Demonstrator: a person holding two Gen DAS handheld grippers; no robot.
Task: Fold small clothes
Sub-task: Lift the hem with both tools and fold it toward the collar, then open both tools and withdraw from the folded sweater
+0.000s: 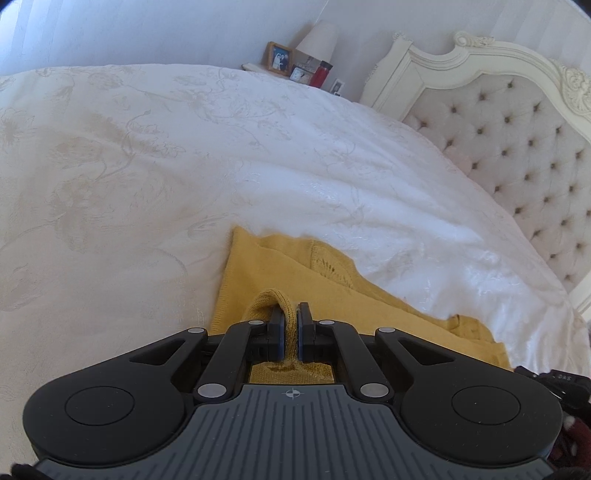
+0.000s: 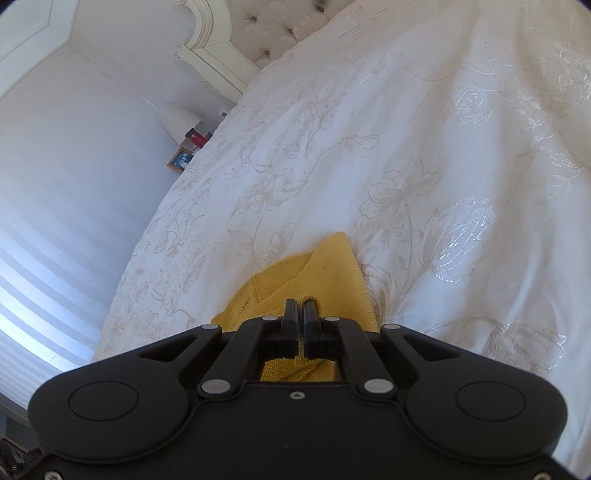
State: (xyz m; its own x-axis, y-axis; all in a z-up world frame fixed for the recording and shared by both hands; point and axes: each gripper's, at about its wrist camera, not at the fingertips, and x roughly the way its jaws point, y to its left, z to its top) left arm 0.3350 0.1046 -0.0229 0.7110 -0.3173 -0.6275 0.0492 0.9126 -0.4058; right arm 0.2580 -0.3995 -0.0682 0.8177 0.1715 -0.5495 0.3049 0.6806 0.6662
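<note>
A mustard-yellow knitted garment, partly folded, lies on a white floral-patterned bedspread near the bed's close edge, its far corner reaching toward the middle of the bed. The left gripper is clamped on a ribbed hem of the knit, a loop of which bulges up beside the pads. In the right wrist view the same yellow garment rises in a peaked fold from the bedspread, and the right gripper is pinched tight on another edge of the cloth, with knit showing between and below its fingers. Which part of the garment each gripper has hold of is hard to make out, though an openwork panel shows on its upper layer. A cream tufted headboard with a carved frame stands at the bed's right end in the left wrist view. Beyond the far edge of the bed, a bedside surface carries a framed photograph, a white lampshade and a red bottle against a pale wall.
</note>
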